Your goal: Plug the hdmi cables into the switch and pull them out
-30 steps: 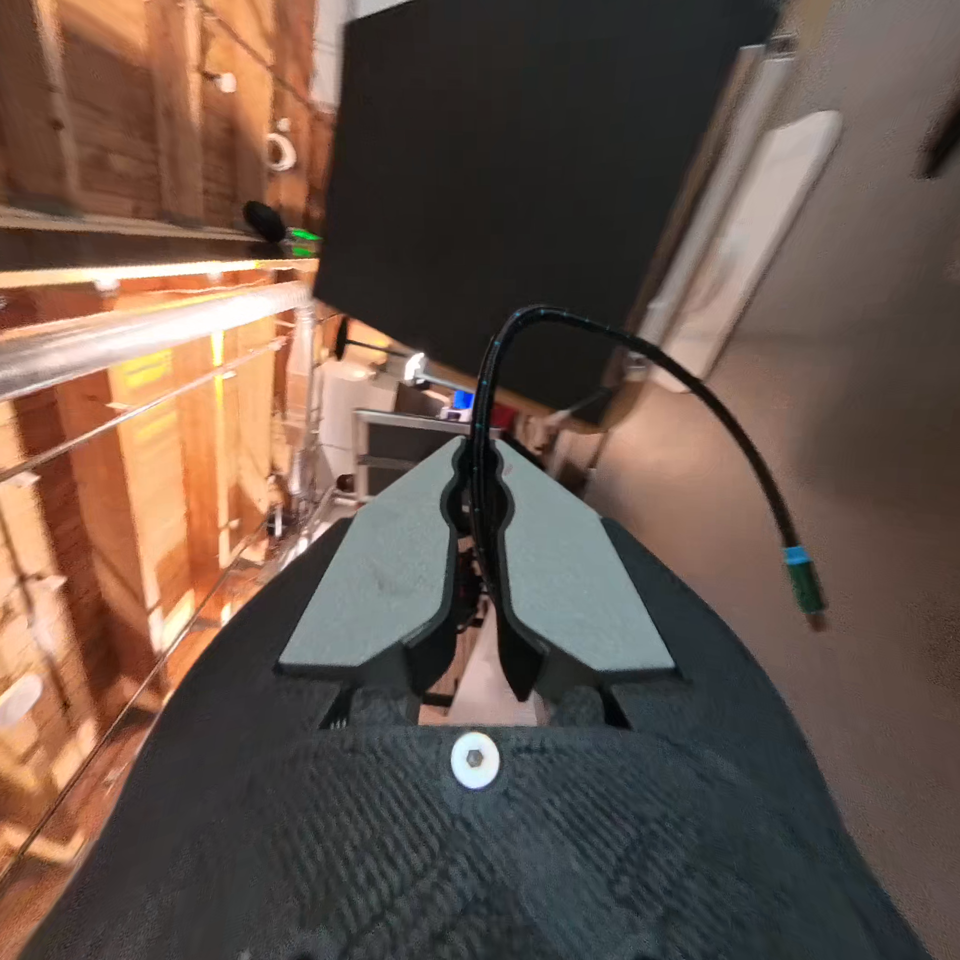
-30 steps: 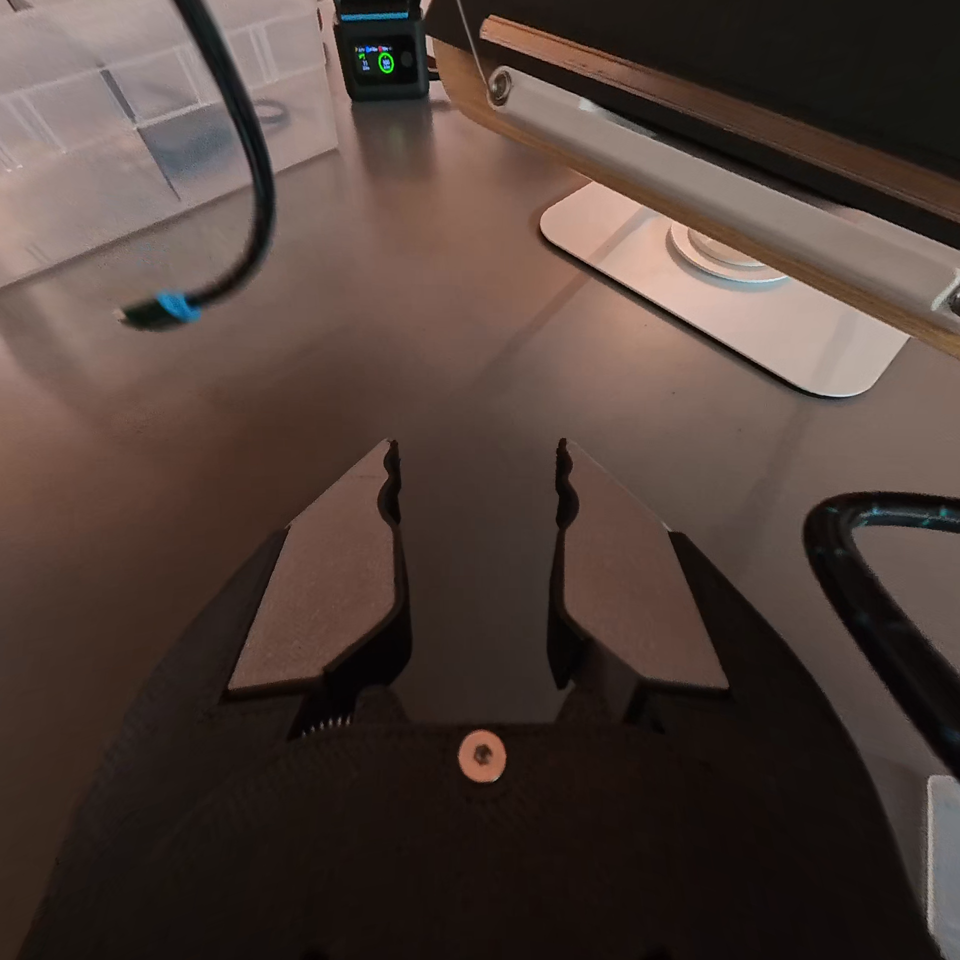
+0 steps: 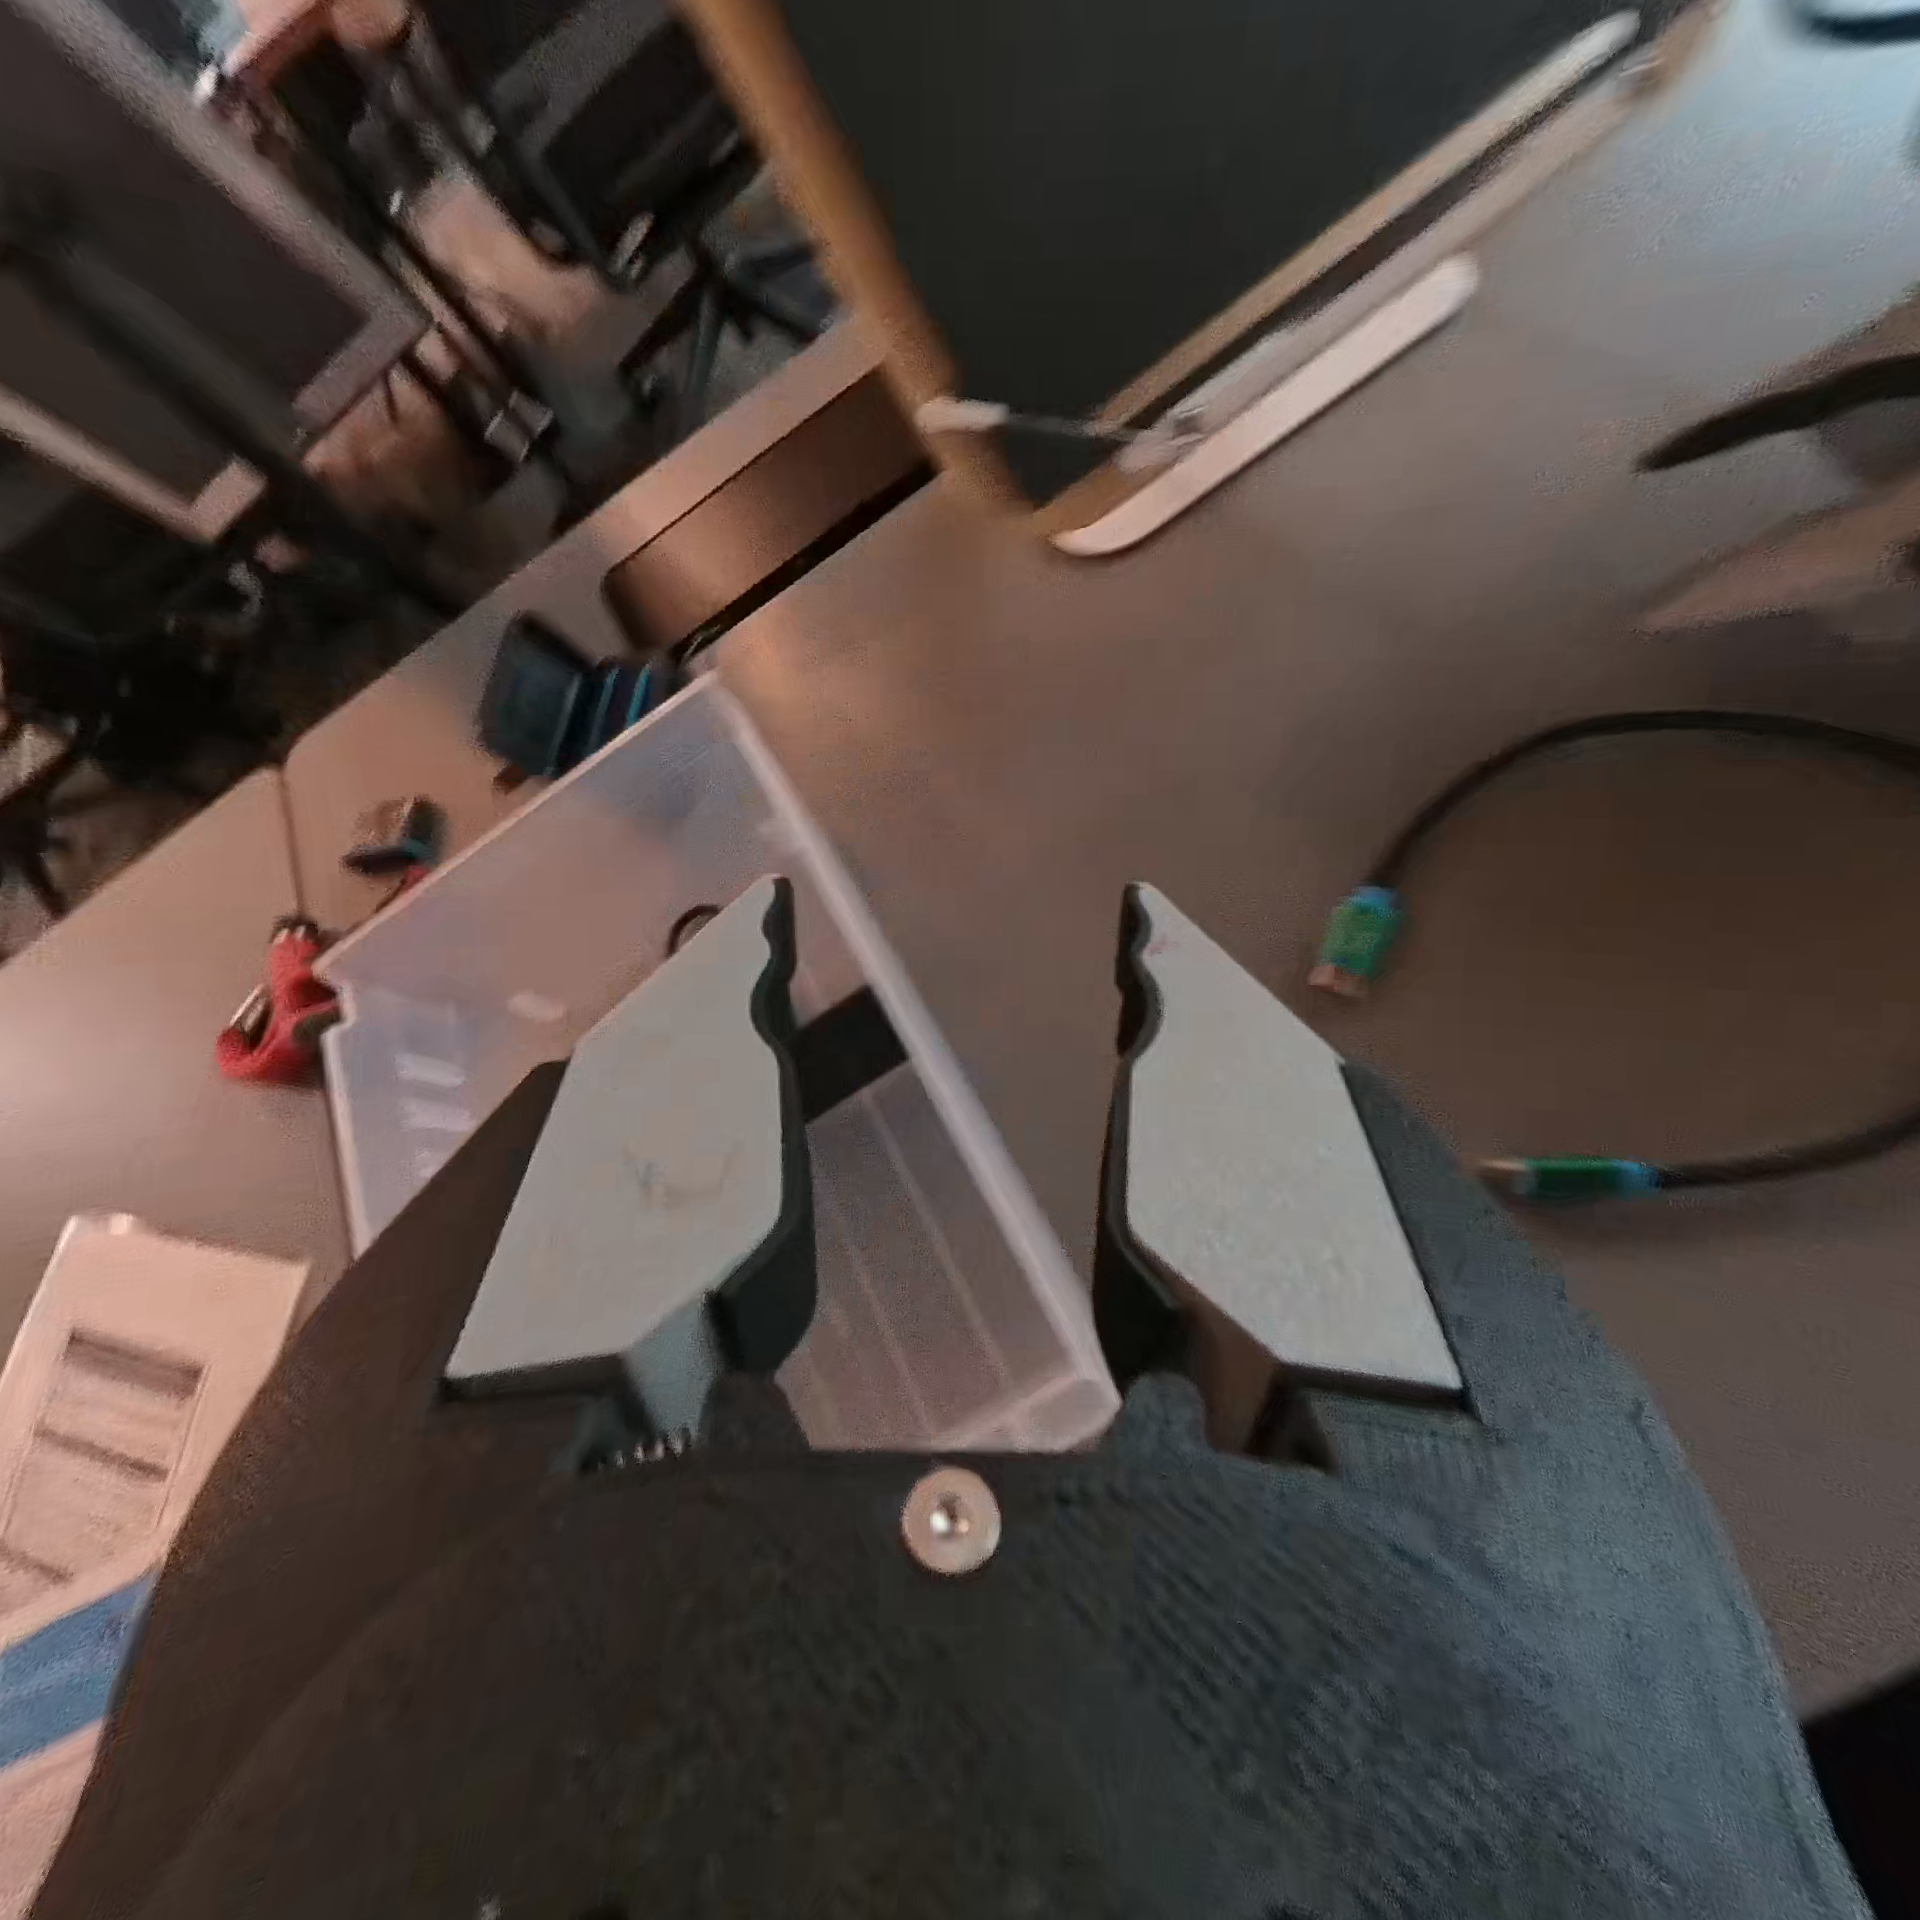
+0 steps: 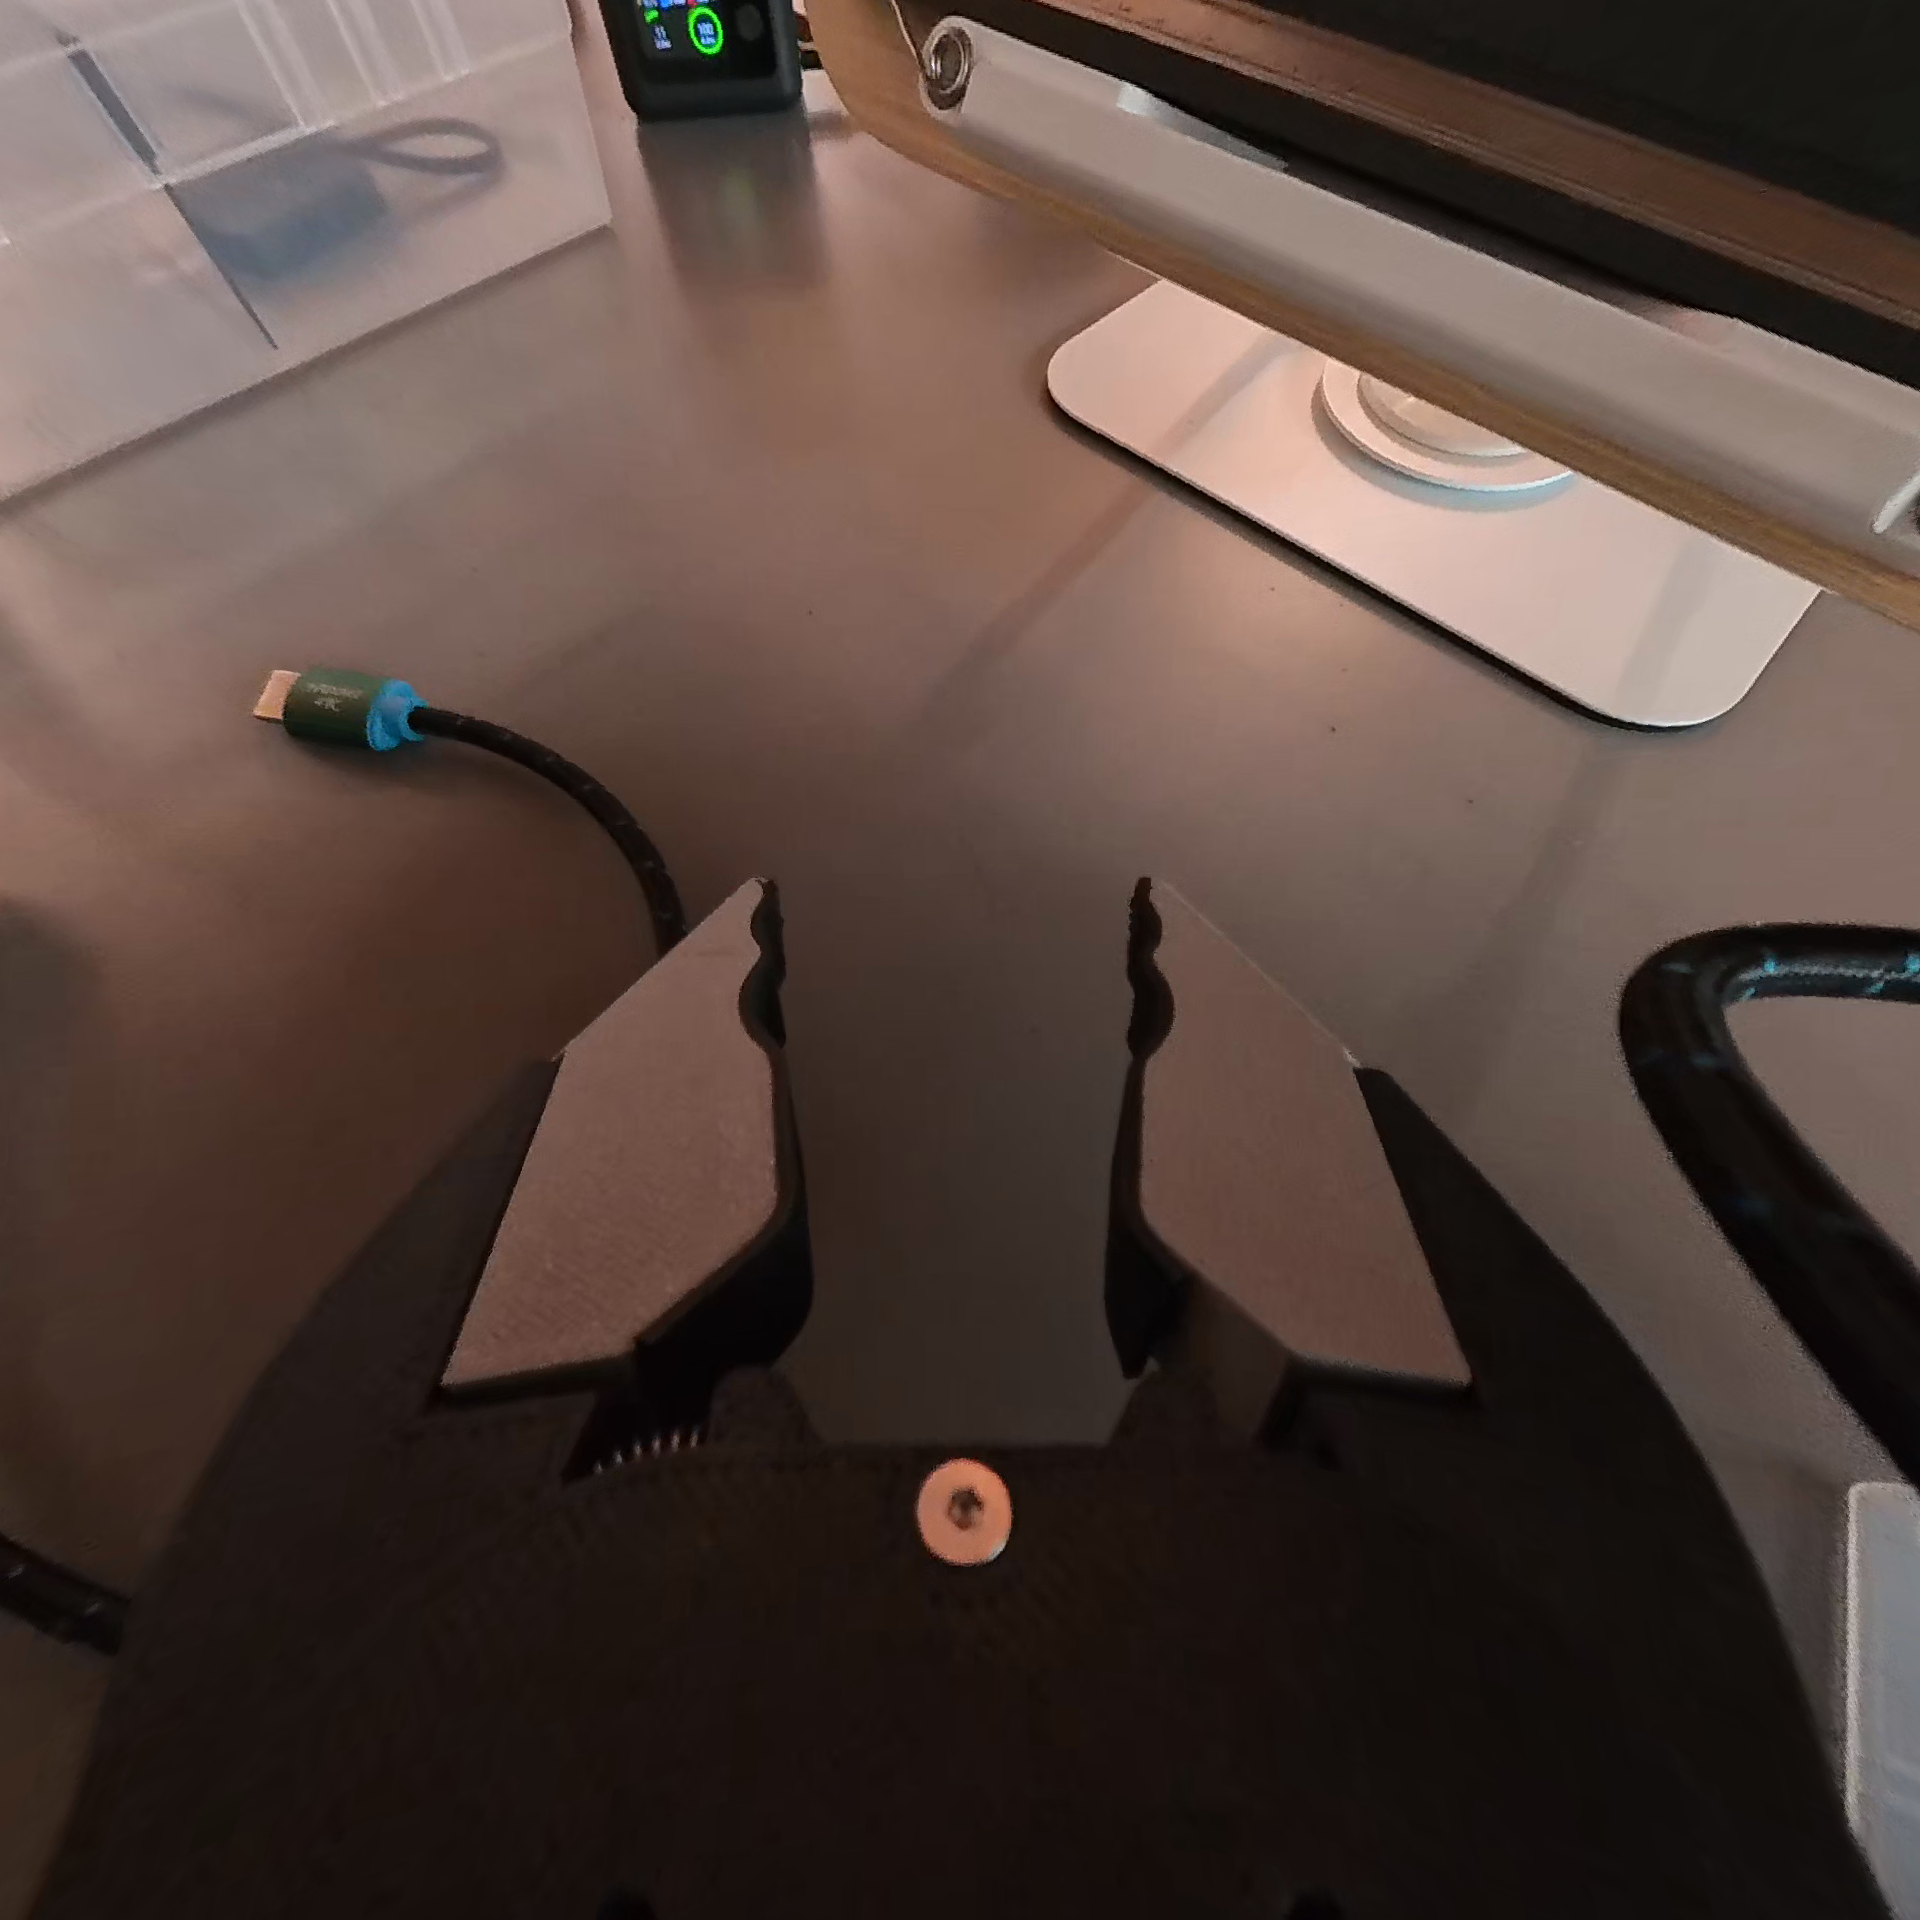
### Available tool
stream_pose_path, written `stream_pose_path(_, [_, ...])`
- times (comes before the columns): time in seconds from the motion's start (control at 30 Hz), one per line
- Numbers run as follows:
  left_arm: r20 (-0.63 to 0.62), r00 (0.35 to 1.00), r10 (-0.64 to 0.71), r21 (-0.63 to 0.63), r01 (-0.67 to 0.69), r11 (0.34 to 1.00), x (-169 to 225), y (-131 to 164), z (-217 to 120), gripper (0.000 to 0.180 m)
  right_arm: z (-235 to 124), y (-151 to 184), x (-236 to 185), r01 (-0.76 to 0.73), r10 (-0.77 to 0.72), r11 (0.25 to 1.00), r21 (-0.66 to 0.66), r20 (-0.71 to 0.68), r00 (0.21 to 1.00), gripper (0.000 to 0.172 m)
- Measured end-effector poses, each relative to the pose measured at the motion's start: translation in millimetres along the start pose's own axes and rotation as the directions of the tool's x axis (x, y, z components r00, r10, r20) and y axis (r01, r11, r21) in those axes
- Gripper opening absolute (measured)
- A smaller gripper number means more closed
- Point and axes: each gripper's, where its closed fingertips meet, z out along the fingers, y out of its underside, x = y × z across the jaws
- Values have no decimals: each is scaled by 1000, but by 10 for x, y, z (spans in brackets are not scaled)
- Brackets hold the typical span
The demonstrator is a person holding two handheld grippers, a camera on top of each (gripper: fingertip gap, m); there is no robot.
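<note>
My left gripper (image 3: pixel 956 904) is open and empty, above the edge of a clear plastic box (image 3: pixel 582 935). A black HDMI cable (image 3: pixel 1558 743) lies in a loop on the table to its right, with two green plugs (image 3: pixel 1351 940) (image 3: pixel 1569 1179) free on the surface. My right gripper (image 4: pixel 956 904) is open and empty over bare table (image 4: pixel 935 675). In the right wrist view one green plug with a blue collar (image 4: pixel 332 707) lies to the left, and its braided cable (image 4: pixel 582 790) runs behind my left finger. A second loop of black cable (image 4: pixel 1704 1049) arcs at the right. I cannot tell where the switch is.
A monitor stand's white base (image 4: pixel 1507 582) and a wood-edged monitor bar (image 4: pixel 1351 239) are at the back right. A small device with a lit screen (image 4: pixel 707 52) stands at the back. The clear box (image 4: pixel 260 208) holds a dark item. Papers (image 3: pixel 114 1403) lie at the left.
My left gripper was shut on the black cable and held it up; it has opened and swung down toward the table. The cable now lies on the table. My right gripper opened slightly wider.
</note>
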Motion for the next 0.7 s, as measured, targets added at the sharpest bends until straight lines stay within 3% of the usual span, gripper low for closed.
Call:
stream_pose_path(0.23, [-10, 997, -79, -270, 74, 960, -766, 571, 802, 52, 29, 35, -59, 7, -6, 1000, -27, 24, 1000, 64])
stream_pose_path(0.43, [-84, 992, -96, -479, 44, 877, -984, 1038, 1366, 56, 87, 78, -102, 22, -20, 997, -70, 30, 999, 65])
stream_pose_path(0.57, [-128, 982, -141, -544, 49, 838, -1075, 1138, 1625, 51, 108, 78, -126, 15, -11, 997, -77, 49, 999, 64])
stream_pose_path(0.7, [-195, 966, -167, -680, -10, 733, -1020, 1428, 1717, 55, 123, 84, -143, 9, -3, 996, -85, 63, 998, 65])
